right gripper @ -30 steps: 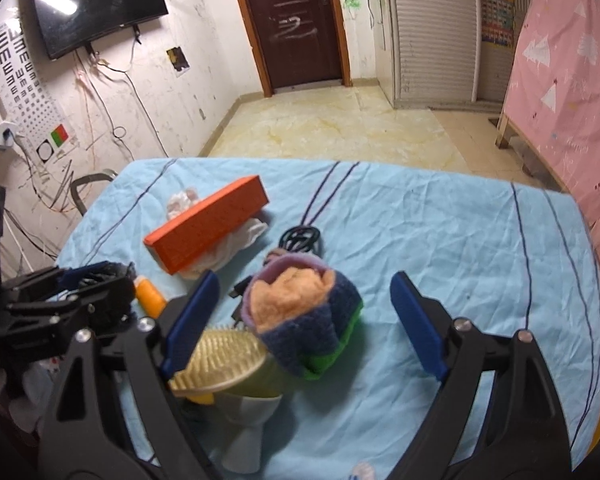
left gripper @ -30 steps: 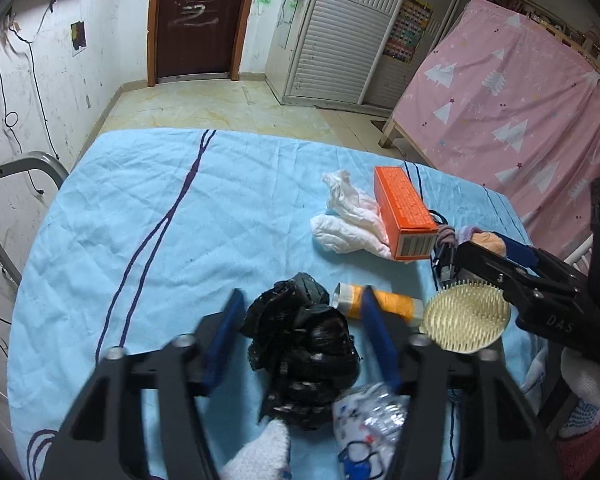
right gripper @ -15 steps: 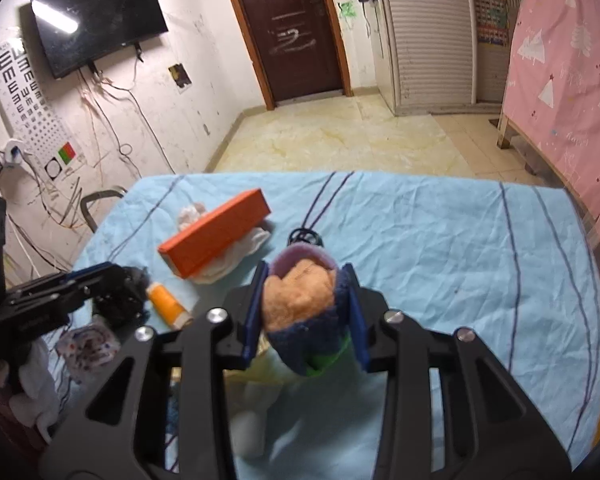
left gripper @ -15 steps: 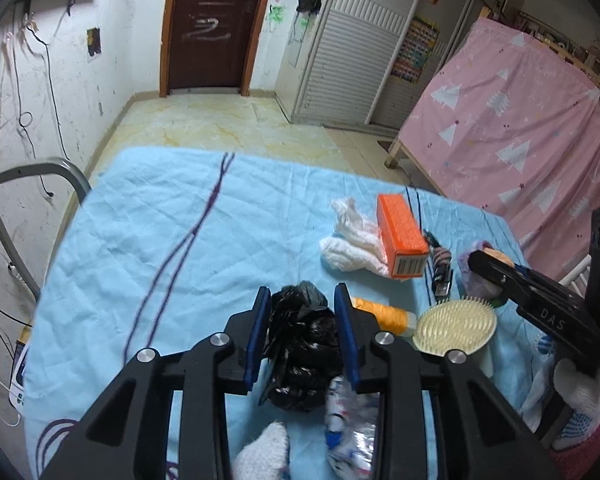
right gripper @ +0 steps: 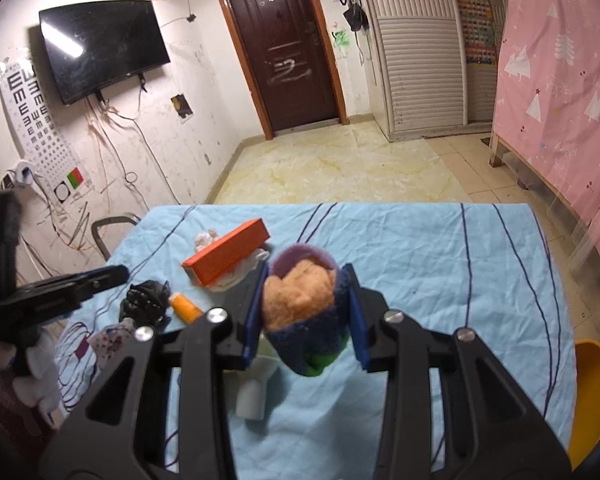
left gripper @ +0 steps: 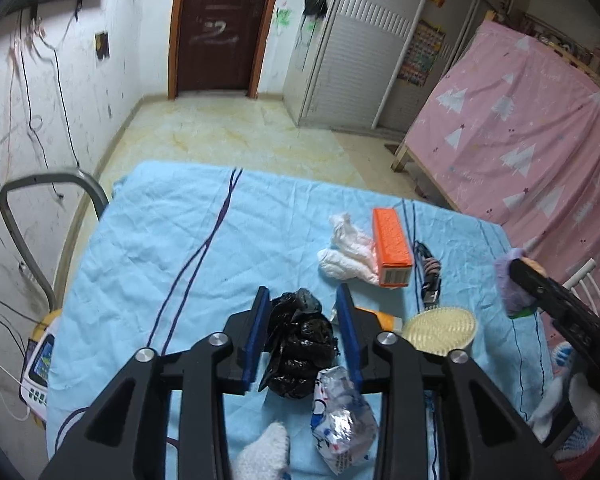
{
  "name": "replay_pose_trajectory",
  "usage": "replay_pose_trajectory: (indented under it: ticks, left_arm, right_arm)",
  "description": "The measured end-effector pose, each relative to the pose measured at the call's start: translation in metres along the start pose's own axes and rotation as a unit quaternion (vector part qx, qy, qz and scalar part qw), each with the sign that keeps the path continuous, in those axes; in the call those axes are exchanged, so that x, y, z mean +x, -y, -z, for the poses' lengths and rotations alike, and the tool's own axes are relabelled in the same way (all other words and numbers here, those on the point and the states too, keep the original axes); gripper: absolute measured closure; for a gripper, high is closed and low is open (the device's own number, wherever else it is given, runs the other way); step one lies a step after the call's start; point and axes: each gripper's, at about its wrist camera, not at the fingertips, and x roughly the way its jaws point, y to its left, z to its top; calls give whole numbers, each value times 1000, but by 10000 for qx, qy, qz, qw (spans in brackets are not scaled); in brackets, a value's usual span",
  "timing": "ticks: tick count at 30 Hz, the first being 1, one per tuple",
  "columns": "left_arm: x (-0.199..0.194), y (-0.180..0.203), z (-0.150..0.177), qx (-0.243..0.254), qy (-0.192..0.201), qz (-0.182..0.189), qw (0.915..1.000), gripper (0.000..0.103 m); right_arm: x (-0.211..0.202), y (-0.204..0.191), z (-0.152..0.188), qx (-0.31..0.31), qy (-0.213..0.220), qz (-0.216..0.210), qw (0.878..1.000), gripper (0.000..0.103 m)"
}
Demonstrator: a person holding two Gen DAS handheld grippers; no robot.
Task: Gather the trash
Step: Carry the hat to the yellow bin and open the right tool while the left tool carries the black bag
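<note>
Crumpled black plastic bag (left gripper: pixel 300 344), glossy and creased, sat between the opening jaws of the left tongs (left gripper: pixel 304 344); its left edge met the left pad, with a gap at the right pad. Right tongs (right gripper: pixel 306 316) were clamped on a fuzzy cloth bundle (right gripper: pixel 304 312), orange inside, navy and green outside, purple-rimmed, raised above the blue-covered desk (right gripper: pixel 440 280).

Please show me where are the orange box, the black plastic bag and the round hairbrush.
orange box (left gripper: pixel 392 248), left wrist view, on its top face.
black plastic bag (left gripper: pixel 300 344), left wrist view, on its crumpled middle.
round hairbrush (left gripper: pixel 440 330), left wrist view, on its bristle pad.
</note>
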Motion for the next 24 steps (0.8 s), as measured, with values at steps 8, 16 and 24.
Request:
replay_pose_trajectory:
  ticks: [8,16,24]
  left_arm:
    - [24,2,7,66,-448,-187,9988,58]
    - [39,11,17,120,-809,-337,9961,84]
    - [10,27,11,148,-192,-561,9981,87]
  right_arm:
    - [-13,15,5,139,100,14,9999,68]
    - [-22,31,10,292,157,-50,9994,68]
    - [-37,50,14,482,317,-49,9983,68]
